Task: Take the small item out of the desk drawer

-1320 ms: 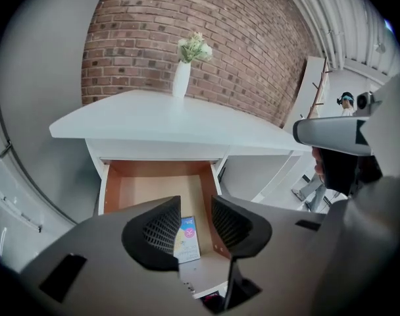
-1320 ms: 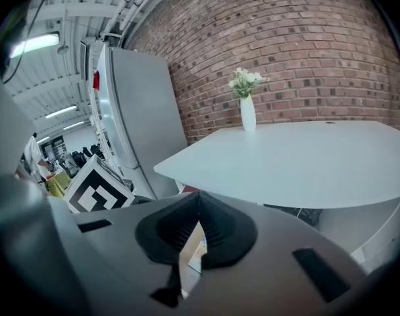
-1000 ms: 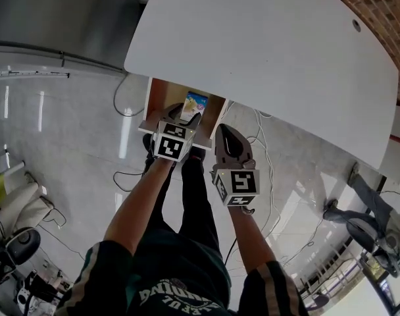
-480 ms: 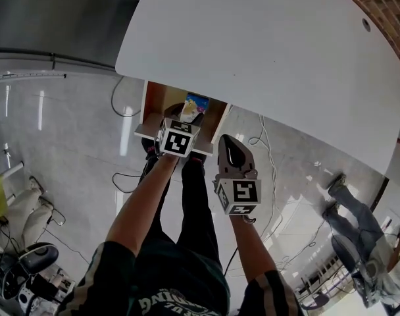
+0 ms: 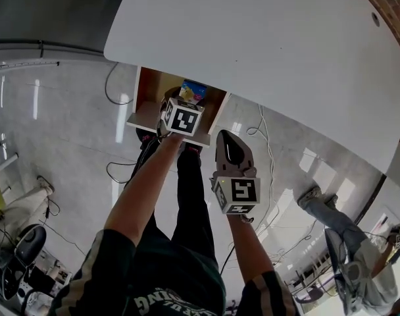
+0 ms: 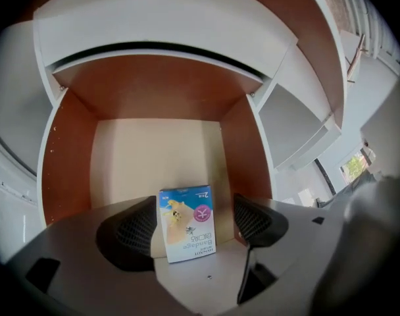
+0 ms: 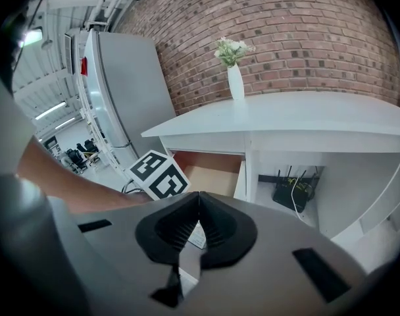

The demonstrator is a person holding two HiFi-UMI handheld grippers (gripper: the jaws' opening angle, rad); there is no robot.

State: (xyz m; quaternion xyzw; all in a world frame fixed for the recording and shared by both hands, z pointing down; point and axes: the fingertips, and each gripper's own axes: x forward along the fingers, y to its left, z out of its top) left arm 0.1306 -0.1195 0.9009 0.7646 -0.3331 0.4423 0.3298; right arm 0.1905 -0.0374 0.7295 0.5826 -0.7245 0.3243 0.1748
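The desk drawer (image 5: 146,114) stands pulled out under the white desk (image 5: 266,51). A small box with a blue top (image 6: 187,224) stands upright on the drawer floor (image 6: 154,163), and in the head view the box (image 5: 193,91) shows near the drawer's back. My left gripper (image 6: 193,228) points down into the drawer. Its jaws have just been opening and now stand on either side of the box, with a small gap on each side. My right gripper (image 5: 231,151) hangs in front of the drawer, shut and empty.
A white vase with flowers (image 7: 234,78) stands on the desk top. A tall grey cabinet (image 7: 127,91) is beyond the desk's left end. A router with cables (image 7: 292,193) sits under the desk. Another person's legs (image 5: 338,232) are at the right.
My left gripper has sunk into the drawer, toward the box. The right gripper has dropped a little and stays shut.
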